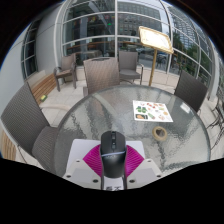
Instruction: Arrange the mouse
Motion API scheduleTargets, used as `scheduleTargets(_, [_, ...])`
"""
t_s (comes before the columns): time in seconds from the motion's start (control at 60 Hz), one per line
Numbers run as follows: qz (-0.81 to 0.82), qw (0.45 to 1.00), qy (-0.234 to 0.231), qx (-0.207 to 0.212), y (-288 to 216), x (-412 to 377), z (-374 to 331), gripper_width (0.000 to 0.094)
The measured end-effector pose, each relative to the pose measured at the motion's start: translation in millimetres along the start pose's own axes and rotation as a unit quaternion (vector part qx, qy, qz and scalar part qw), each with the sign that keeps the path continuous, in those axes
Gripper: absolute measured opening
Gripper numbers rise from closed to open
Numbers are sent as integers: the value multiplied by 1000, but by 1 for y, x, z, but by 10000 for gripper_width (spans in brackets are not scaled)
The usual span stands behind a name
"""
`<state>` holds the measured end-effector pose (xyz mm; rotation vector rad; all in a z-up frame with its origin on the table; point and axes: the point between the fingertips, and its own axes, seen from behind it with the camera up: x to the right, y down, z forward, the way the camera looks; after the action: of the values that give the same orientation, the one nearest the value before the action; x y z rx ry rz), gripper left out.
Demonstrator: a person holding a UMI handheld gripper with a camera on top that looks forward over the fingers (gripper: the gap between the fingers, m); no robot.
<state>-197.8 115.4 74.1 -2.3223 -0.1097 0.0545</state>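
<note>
A dark grey computer mouse (pixel 111 154) sits between my gripper's (pixel 112 163) two fingers, its nose pointing away from me over the round glass table (pixel 150 135). The magenta pads (pixel 93 160) press against both of its sides. The mouse appears held a little above the table top. Its rear end is hidden between the white fingers.
A white sheet with coloured stickers (pixel 153 110) and a small brown round thing (pixel 163 128) lie on the table to the right. Several grey chairs (pixel 100 72) stand around the table. A lit sign (pixel 155 38) stands before glass walls beyond.
</note>
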Motion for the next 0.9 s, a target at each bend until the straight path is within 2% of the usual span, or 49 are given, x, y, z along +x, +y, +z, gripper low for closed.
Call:
scheduleTargets(0.2, [7,998,1,-70,80,-17,43,254])
scheduleTargets(0.233, [4,999,4,-54,78,-17,43,255])
scheduleTargets(0.333, [-11,999,12,-48,80,-15,47,285])
scheduleTargets(0.35, [-4,999,13,-44,80,-15,47,342])
scheduleTargets(0.467, [4,999,13,-30,79,-18,46,438])
scheduleTargets(0.517, [10,999,11,-39,81,-17,46,483])
scheduleTargets(0.55, [18,998,14,-55,84,-15,43,584])
scheduleTargets(0.617, [31,998,10,-61,77,-13,32,866])
scheduleTargets(0.9, [55,998,18,31,-20,41,-80,870])
